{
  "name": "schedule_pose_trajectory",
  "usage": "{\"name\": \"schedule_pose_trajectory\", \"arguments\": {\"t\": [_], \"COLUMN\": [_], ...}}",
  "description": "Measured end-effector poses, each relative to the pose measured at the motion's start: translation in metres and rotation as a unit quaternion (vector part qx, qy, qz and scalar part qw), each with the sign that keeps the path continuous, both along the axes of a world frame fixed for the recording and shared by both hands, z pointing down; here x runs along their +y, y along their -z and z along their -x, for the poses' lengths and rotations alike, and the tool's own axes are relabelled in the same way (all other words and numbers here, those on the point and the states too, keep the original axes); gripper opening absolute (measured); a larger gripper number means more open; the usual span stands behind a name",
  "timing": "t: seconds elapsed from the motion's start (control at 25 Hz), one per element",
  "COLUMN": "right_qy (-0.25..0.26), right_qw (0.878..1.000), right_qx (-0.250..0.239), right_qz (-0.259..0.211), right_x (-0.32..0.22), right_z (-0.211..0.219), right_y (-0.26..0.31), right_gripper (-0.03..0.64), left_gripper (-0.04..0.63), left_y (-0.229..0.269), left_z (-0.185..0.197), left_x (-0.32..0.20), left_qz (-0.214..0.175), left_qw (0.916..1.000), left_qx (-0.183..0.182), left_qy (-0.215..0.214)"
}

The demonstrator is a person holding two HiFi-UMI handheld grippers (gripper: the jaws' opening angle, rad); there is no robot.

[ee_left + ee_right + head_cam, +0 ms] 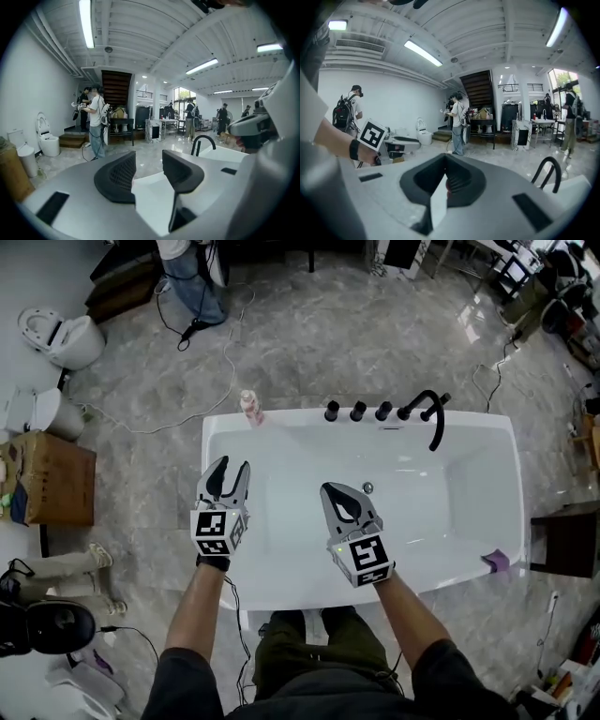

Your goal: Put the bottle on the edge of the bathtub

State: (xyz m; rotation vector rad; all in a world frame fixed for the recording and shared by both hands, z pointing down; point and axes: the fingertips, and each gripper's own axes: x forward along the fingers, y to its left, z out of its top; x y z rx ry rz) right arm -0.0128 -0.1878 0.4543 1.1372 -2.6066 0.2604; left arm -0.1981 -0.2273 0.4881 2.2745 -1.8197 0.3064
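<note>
A small pink bottle (249, 407) stands upright on the far left corner of the white bathtub's rim (309, 592). My left gripper (233, 463) hovers over the tub's left end, short of the bottle, open, with nothing between its dark pads (117, 180). My right gripper (330, 487) hangs over the middle of the tub, its jaws closed together on nothing. In the right gripper view the right gripper's (446, 159) tips meet. The bottle does not show in either gripper view.
A black faucet (433, 413) and three black knobs (357, 412) line the tub's far rim. A purple cloth (497, 562) lies on the near right corner. A toilet (61, 334) and wooden box (56, 479) stand at left, cables (187, 381) on the floor, and a dark stool (567, 540) at right.
</note>
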Motion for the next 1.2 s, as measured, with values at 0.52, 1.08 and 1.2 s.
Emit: {"name": "schedule_pose_trajectory", "arguments": {"t": [0.52,1.08,1.2], "right_qy": [0.015,0.031,0.035], "right_qw": [1.000,0.999,0.999], "right_qx": [-0.006,-0.005,-0.005], "right_qz": [-0.017,-0.024,-0.025], "right_x": [0.040,0.107,0.117], "right_z": [0.003,-0.003,-0.003], "right_y": [0.074,0.119,0.124], "right_gripper": [0.002,0.002,0.002], "left_gripper": [0.066,0.002,0.002], "left_y": [0.106,0.167,0.169], "left_z": [-0.019,-0.040,-0.044], "left_x": [0.116,0.209,0.219], "left_qz": [-0.018,-0.039,-0.039], "left_qw": [0.9994,0.9983,0.9985], "left_qx": [-0.028,-0.041,-0.037], "left_qy": [0.010,-0.012,-0.013]}}
